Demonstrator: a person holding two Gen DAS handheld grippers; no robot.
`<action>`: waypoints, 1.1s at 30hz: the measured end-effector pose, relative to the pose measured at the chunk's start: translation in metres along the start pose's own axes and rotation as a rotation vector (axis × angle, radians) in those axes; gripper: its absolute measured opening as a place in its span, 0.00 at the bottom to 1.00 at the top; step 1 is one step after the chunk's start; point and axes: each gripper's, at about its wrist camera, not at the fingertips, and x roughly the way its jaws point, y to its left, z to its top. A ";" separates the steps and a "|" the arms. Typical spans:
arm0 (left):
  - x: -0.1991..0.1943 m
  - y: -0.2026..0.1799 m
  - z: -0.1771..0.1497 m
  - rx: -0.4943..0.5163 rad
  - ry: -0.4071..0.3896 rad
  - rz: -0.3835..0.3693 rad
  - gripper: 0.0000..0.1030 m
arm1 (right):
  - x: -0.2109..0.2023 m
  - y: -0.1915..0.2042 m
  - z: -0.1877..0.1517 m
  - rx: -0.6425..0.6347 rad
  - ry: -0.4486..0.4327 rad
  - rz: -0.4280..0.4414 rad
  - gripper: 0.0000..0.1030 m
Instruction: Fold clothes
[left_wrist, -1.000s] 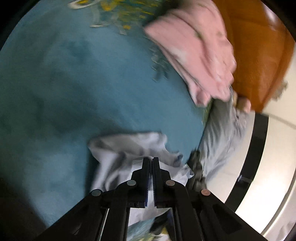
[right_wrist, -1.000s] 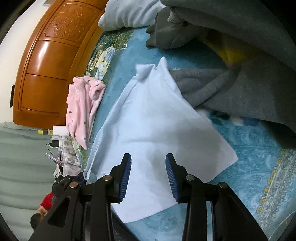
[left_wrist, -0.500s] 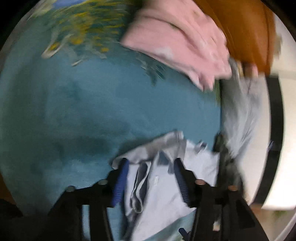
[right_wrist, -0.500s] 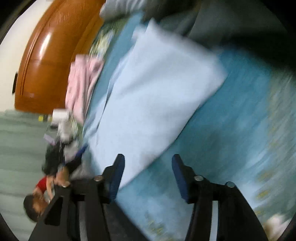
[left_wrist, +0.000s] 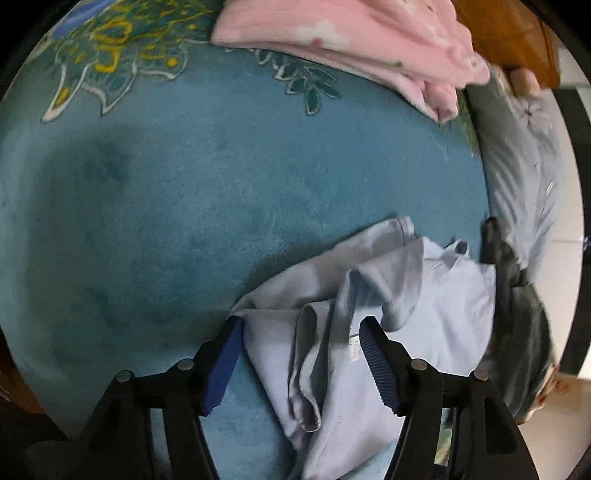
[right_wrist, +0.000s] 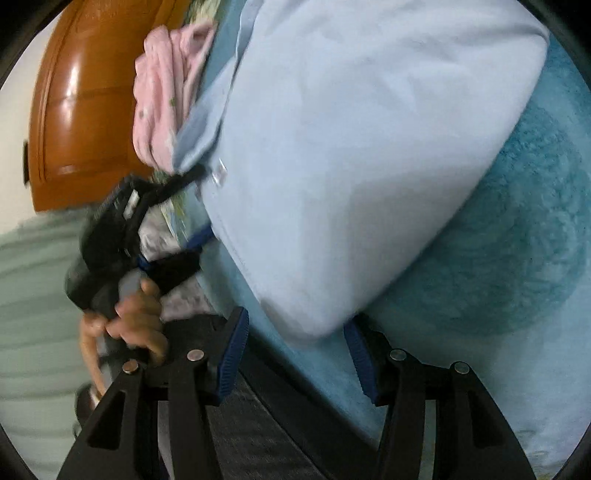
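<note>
A pale blue shirt (left_wrist: 413, 314) lies on the teal bedspread (left_wrist: 221, 192), bunched and creased at the end near my left gripper (left_wrist: 301, 363). That gripper is open, its jaws astride the crumpled edge. In the right wrist view the same shirt (right_wrist: 351, 158) lies smooth and flat. My right gripper (right_wrist: 297, 360) is open at the shirt's near corner, which sits between the jaws.
A pink garment (left_wrist: 351, 40) lies at the far side of the bed, also in the right wrist view (right_wrist: 166, 96). An orange wooden headboard (right_wrist: 85, 110) stands behind. The person's hand (right_wrist: 136, 325) holds the other gripper at left. Grey bedding (left_wrist: 524, 184) hangs off the bed edge.
My left gripper has opened and let go of the shirt, which now lies bunched between its jaws. My right gripper has swung down to the shirt's near corner and stays open.
</note>
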 end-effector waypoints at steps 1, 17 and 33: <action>-0.002 0.004 0.000 -0.025 -0.006 -0.022 0.67 | -0.001 -0.001 0.000 0.012 -0.007 0.009 0.53; -0.002 0.029 -0.002 -0.213 -0.040 -0.203 0.41 | 0.009 -0.006 0.007 0.208 -0.069 0.069 0.53; -0.099 0.045 -0.051 -0.220 -0.157 -0.193 0.09 | -0.049 0.041 -0.044 0.035 0.042 0.111 0.03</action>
